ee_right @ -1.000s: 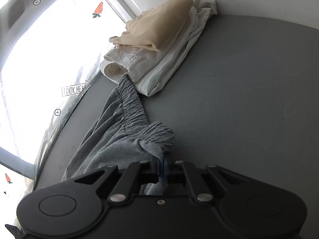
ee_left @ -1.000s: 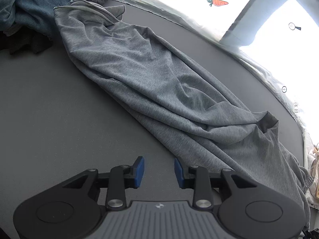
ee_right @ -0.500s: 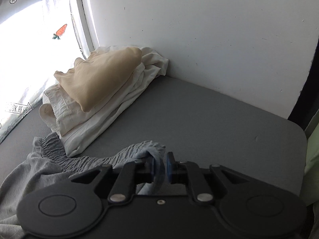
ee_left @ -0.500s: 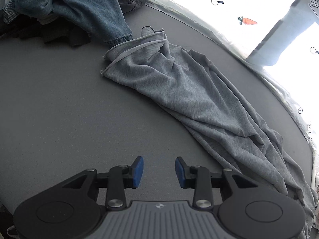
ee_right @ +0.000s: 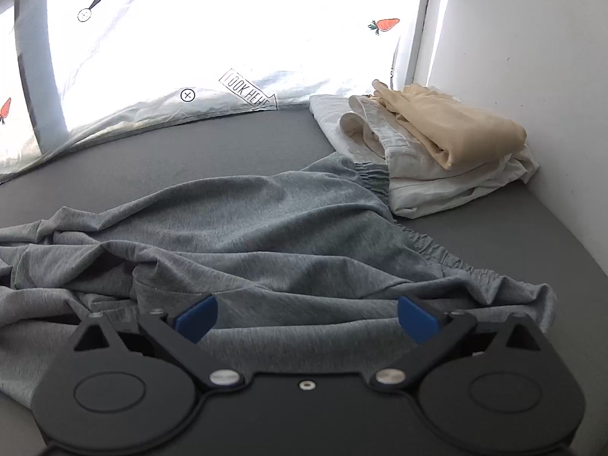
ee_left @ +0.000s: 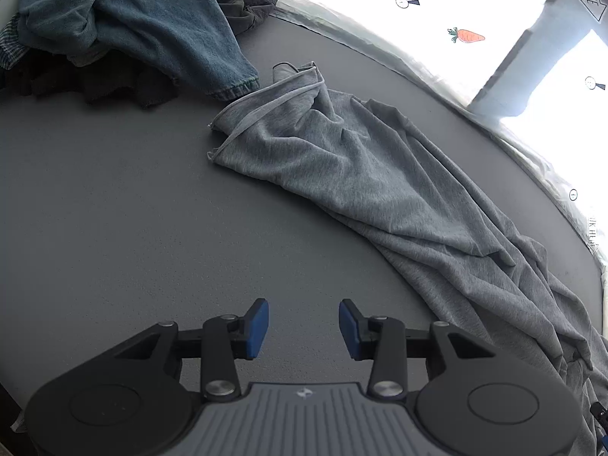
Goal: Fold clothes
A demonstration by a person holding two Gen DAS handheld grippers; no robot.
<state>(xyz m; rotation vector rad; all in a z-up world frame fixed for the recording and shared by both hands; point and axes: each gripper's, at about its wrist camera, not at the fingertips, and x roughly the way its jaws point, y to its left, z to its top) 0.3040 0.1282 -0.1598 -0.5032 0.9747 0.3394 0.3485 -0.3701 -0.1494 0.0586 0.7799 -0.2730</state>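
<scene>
Grey jersey trousers [ee_left: 380, 182] lie stretched out and wrinkled on the dark grey table [ee_left: 114, 209], leg hems at the far left, running to the near right. My left gripper [ee_left: 303, 323] is open and empty over bare table, to the near left of the trousers. In the right wrist view the trousers [ee_right: 266, 228] lie flat with the elastic waistband [ee_right: 437, 254] at the right. My right gripper [ee_right: 306, 313] is wide open just above the fabric near the waistband, holding nothing.
A heap of unfolded dark blue and black clothes [ee_left: 133, 22] sits at the table's far left. A folded stack of cream and white garments [ee_right: 437, 144] lies in the corner by the white wall [ee_right: 532, 57]. A bright printed curtain [ee_right: 209, 38] runs along the far edge.
My right gripper was shut on the waistband and has let it go; its jaws now stand wide open and the view has swung toward the curtain. My left gripper drew back from the trousers.
</scene>
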